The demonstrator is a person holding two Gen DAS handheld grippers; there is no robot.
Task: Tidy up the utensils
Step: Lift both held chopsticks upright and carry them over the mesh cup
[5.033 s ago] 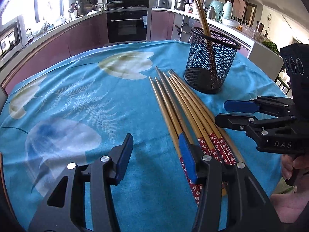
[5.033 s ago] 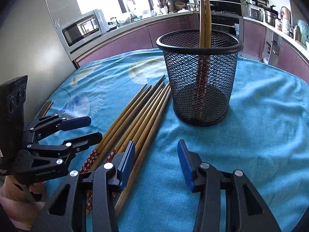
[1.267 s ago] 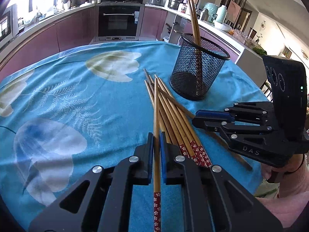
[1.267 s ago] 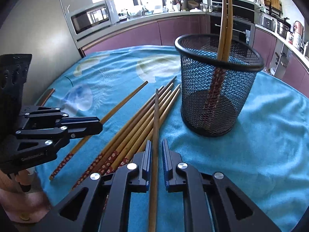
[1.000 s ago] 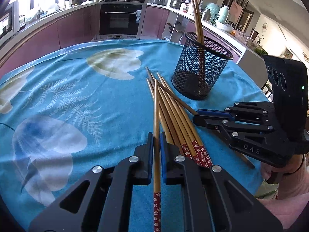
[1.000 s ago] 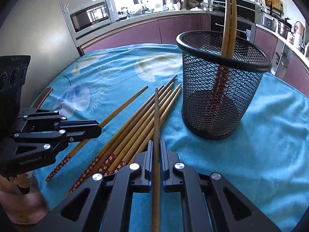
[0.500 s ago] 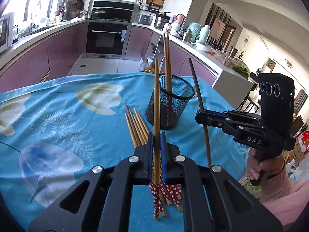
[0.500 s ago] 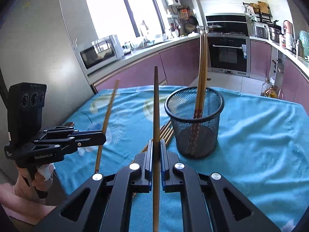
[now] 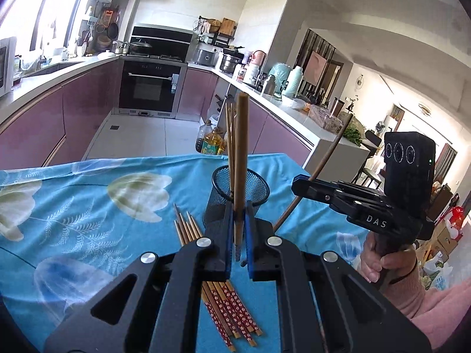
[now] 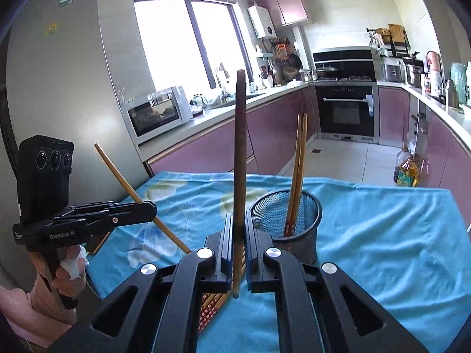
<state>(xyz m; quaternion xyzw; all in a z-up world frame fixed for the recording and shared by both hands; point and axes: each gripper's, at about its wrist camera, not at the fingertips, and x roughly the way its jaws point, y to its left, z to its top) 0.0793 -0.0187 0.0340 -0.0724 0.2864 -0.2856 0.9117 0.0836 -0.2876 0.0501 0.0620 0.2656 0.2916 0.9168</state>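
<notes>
My left gripper [image 9: 237, 217] is shut on one wooden chopstick [image 9: 240, 158], held above the table and pointing up and forward. My right gripper [image 10: 237, 229] is shut on another chopstick [image 10: 239, 153] the same way. Each gripper shows in the other's view: the right gripper [image 9: 300, 184] with its chopstick [image 9: 321, 170], the left gripper [image 10: 148, 210] with its chopstick [image 10: 129, 188]. The black mesh holder [image 9: 253, 189] [image 10: 297, 220] stands on the table ahead with two chopsticks [image 10: 297, 170] in it. Several chopsticks [image 9: 229, 309] with red patterned ends lie beneath the left gripper.
A blue floral tablecloth [image 9: 88, 206] [image 10: 382, 250] covers the table. A hand and pink sleeve [image 9: 391, 267] hold the right gripper at the table's right edge. Kitchen counters, an oven [image 9: 150, 88] and oil bottles [image 10: 407, 167] on the floor lie beyond the table.
Both grippers have risen from the table, each carrying a chopstick, and tilted upward. The holder and the pile now look lower and farther off.
</notes>
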